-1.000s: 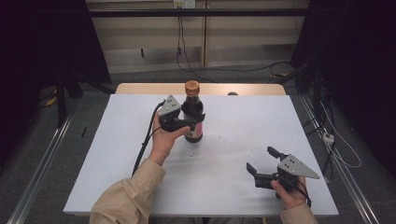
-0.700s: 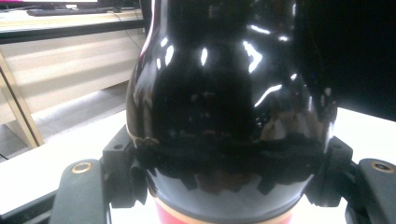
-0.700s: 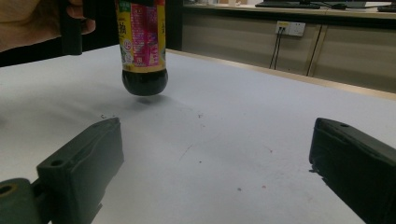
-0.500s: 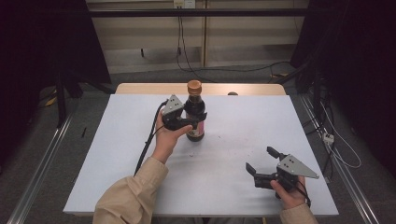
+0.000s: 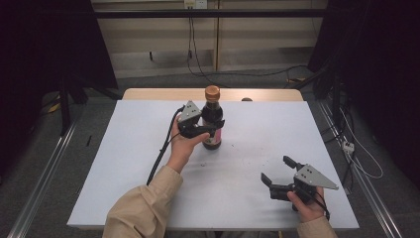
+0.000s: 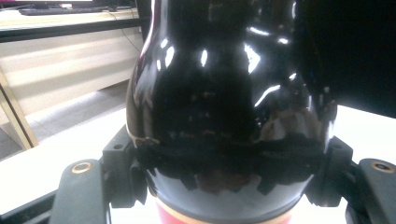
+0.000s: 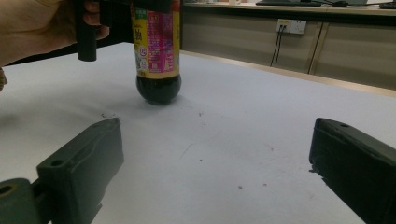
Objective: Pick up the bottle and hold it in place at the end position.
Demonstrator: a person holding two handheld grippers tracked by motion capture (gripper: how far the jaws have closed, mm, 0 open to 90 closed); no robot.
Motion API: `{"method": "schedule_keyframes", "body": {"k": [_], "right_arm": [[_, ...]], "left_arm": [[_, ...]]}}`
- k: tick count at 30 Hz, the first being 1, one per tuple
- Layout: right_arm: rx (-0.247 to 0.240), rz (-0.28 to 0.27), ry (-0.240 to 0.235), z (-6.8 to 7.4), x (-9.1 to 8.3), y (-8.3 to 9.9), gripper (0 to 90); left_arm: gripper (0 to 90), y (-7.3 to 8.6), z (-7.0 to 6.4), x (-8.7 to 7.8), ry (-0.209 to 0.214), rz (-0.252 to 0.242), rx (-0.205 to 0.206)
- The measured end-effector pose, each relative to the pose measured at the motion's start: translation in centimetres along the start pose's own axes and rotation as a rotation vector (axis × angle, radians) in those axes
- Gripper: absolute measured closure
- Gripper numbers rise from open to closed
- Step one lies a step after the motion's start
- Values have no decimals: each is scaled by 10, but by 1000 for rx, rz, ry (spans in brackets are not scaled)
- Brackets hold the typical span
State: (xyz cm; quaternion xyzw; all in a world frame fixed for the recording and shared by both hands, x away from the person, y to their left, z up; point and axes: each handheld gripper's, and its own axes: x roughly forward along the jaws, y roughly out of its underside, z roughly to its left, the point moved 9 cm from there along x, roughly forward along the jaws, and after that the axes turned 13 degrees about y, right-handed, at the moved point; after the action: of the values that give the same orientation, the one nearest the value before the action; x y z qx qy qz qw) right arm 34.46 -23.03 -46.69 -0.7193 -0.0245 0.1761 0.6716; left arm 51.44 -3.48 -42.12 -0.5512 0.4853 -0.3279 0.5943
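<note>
Left tongs (image 5: 214, 129) pinch the upright bottle (image 5: 212, 119) (dark, orange-capped); right tongs (image 5: 278, 169) spread, well apart.

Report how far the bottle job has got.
Done: the left claw is shut on the bottle, jaws on either side of its dark body above the label. In hand: the bottle stands upright, its base on or just off the table; I cannot tell which. Left: its cap is on, and the right claw waits open and empty near the front edge, apart from the bottle.
</note>
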Motion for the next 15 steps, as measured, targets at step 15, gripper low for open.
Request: {"method": "schedule_keyframes", "body": {"k": [15], "right_arm": [[-7,7,-6,2,0,1,24]], "left_arm": [[288,7,-5,3,18,6,30]]}}
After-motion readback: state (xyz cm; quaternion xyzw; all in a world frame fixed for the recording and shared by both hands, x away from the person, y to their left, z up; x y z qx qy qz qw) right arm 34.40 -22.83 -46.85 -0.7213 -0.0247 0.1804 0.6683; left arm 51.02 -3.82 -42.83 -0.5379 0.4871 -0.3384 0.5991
